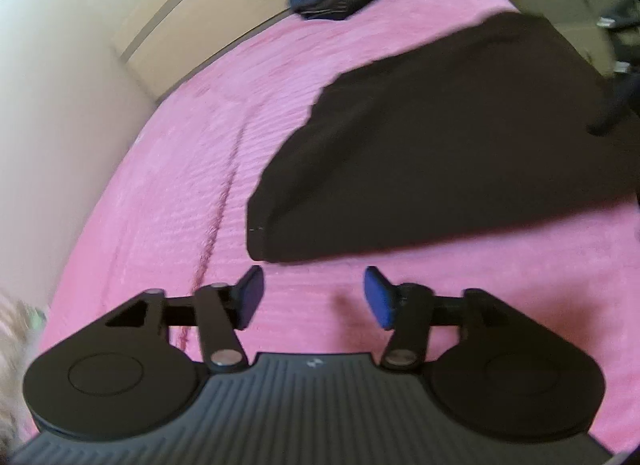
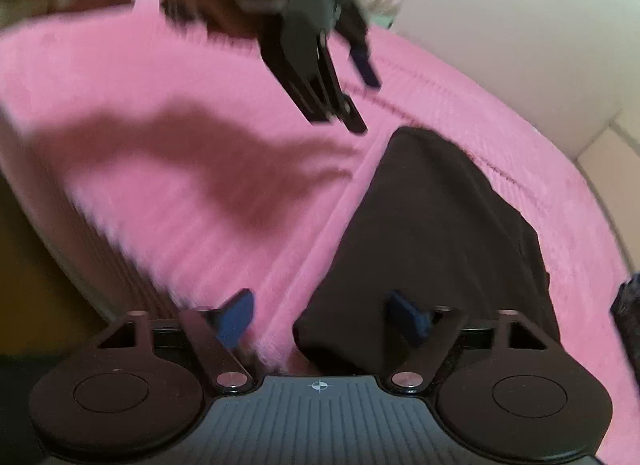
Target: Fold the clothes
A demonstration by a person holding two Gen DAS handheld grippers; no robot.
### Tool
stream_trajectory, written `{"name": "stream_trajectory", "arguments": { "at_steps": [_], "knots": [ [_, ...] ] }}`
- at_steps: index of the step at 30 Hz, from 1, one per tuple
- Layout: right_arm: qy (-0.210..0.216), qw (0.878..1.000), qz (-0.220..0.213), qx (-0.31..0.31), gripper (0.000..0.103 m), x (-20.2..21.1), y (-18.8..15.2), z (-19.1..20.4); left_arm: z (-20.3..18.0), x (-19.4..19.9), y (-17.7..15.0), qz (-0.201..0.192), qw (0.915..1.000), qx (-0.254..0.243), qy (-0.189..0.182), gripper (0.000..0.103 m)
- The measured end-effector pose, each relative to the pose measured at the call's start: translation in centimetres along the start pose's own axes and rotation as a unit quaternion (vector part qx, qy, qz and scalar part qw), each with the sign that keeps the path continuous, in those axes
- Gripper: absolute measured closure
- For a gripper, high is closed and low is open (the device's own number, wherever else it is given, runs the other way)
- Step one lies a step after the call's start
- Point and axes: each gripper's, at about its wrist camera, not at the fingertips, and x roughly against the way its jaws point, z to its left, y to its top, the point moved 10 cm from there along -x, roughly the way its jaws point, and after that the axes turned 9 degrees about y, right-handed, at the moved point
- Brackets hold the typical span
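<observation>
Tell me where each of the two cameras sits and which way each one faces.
Left wrist: on the left claw, angled down at the pink bedspread and the folded dark garment; its own open blue pads show, empty.
Right wrist: on the right claw, looking down across the same garment; its own fingers and the left claw show.
Shared: garment, bedspread, left claw.
</observation>
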Motion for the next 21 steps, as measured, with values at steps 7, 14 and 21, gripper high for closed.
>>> {"name": "stream_trajectory", "arguments": {
  "at_steps": [7, 14, 21],
  "knots": [
    [-0.038, 0.998, 0.027, 0.038, 0.08, -0.7, -1.1, -1.3, -4.0, -1.7, -0.8, -0.066, 0.9801, -0.185, 0.024, 0.028],
    [-0.026, 0.999, -0.018, -0.036, 0.083, 4.2, -0.4, -3.7, -5.7, -6.0, 0.5, -0.156, 0.9289, -0.332, 0.049, 0.026],
    [-0.048, 0.997, -0.033, -0.044, 0.084, 6.8, -0.3, -5.6, -5.6, -7.8, 1.3, -0.164, 0.9119, -0.376, 0.023, 0.09]
  ]
}}
